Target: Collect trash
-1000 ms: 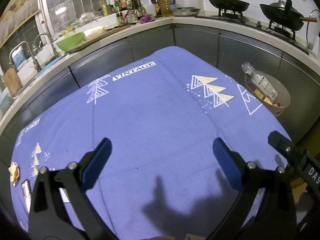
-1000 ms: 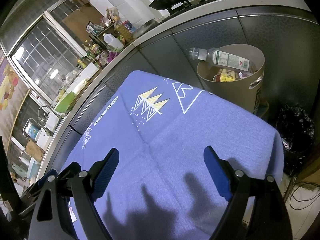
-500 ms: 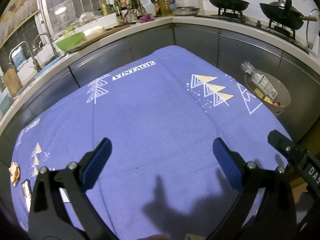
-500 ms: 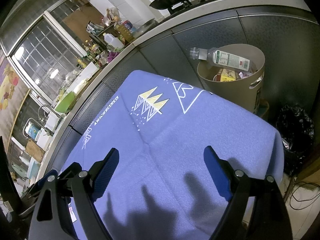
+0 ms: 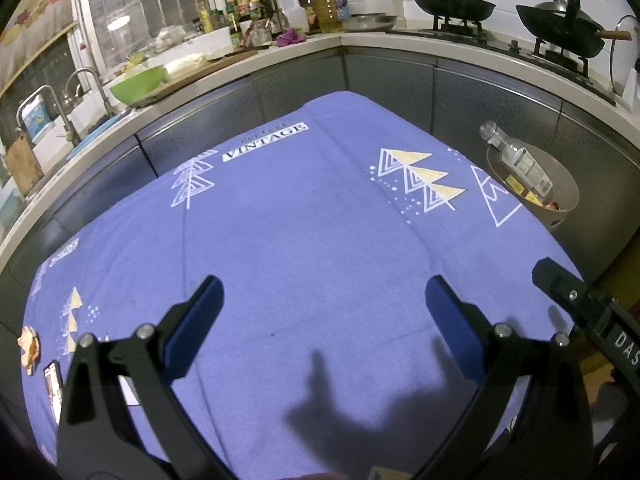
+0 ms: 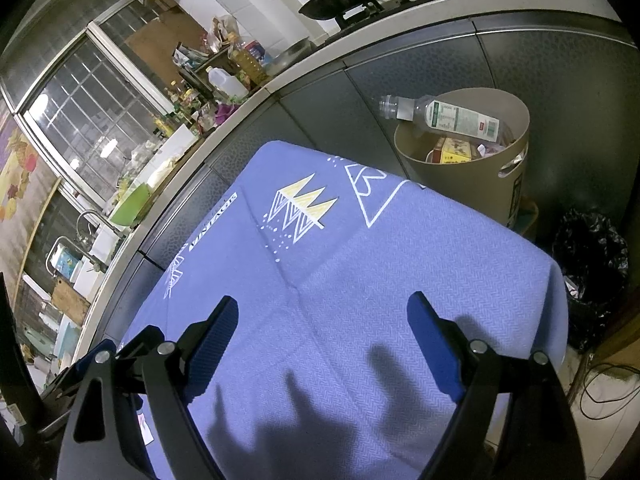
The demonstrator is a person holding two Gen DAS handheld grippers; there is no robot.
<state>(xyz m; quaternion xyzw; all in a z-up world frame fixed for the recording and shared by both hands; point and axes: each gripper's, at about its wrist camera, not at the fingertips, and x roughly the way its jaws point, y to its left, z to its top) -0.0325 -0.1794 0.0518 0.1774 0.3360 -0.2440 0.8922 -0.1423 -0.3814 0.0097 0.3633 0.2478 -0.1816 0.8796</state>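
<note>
A tan trash bin (image 6: 468,188) stands beyond the far right corner of the blue-clothed table (image 6: 360,280). A clear plastic bottle (image 6: 444,114) lies across its rim, with boxes inside. The bin also shows in the left wrist view (image 5: 560,216) with the bottle (image 5: 516,156). Small trash scraps (image 5: 30,350) and a wrapper (image 5: 52,386) lie at the table's near left edge. My left gripper (image 5: 322,304) is open and empty above the cloth. My right gripper (image 6: 322,316) is open and empty, and its body shows in the left wrist view (image 5: 580,308).
A grey kitchen counter (image 5: 440,76) wraps around the table, with woks (image 5: 452,2), bottles, a green bowl (image 5: 138,84) and a sink tap (image 5: 40,92). A black trash bag (image 6: 592,264) sits on the floor right of the bin.
</note>
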